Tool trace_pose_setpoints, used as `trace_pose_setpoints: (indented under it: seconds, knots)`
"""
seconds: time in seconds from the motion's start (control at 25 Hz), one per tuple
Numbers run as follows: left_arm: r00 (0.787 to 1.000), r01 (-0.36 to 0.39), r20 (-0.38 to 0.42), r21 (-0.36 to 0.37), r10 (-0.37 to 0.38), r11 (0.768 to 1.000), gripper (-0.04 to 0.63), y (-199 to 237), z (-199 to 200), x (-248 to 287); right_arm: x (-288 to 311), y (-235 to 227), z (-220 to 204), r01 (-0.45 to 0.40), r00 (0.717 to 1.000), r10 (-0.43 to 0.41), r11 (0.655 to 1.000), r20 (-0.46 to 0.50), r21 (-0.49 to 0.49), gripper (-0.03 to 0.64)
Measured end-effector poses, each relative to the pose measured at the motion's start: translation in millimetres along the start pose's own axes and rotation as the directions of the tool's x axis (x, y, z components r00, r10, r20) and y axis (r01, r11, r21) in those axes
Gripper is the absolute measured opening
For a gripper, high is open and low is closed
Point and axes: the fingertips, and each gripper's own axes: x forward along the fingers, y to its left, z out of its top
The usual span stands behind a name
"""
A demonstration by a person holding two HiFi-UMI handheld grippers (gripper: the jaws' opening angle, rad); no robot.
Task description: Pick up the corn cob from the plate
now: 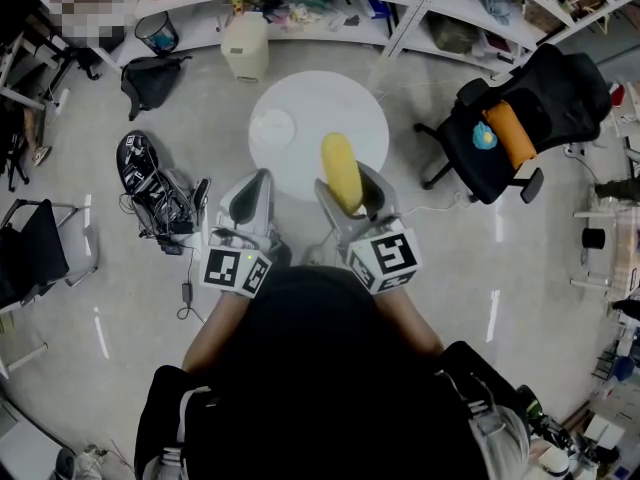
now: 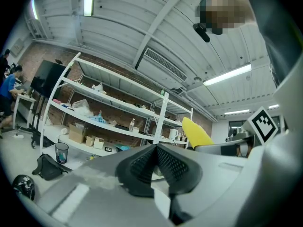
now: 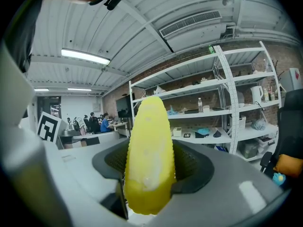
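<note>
Black bag [image 1: 150, 78] is lying on the grey floor at the far left, in front of the white shelves [image 1: 300, 3]. Further right, the left claw [image 1: 250, 198] is hovering at the near edge of the round white surface [image 1: 340, 108], its 2 dark pads [image 2: 175, 164] clenched together with nothing between them. Beyond it, a small pale plate [image 1: 272, 126] is sitting on the left part of the surface. To the right of the plate, the right claw [image 1: 350, 196] is grasping the yellow corn cob [image 1: 341, 171], with the 2 pads pressing on its sides. The cob is hanging clear of the plate, lifted above the surface, with its narrow tip pointing away from the person. At the far right, a black office chair [image 1: 545, 98] is carrying an orange cushion [image 1: 510, 133].
</note>
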Motion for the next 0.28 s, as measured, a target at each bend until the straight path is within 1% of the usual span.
trace_pose_setpoints:
  seconds: [0.28]
  knots:
    - [1.0,-0.001,-0.001,-0.003,0.001,1.0,0.003,0.6,-2.5,-4.0,-1.1,3.7,-3.4,-0.002,1.0,0.002,1.0,-0.005,-0.002,0.265]
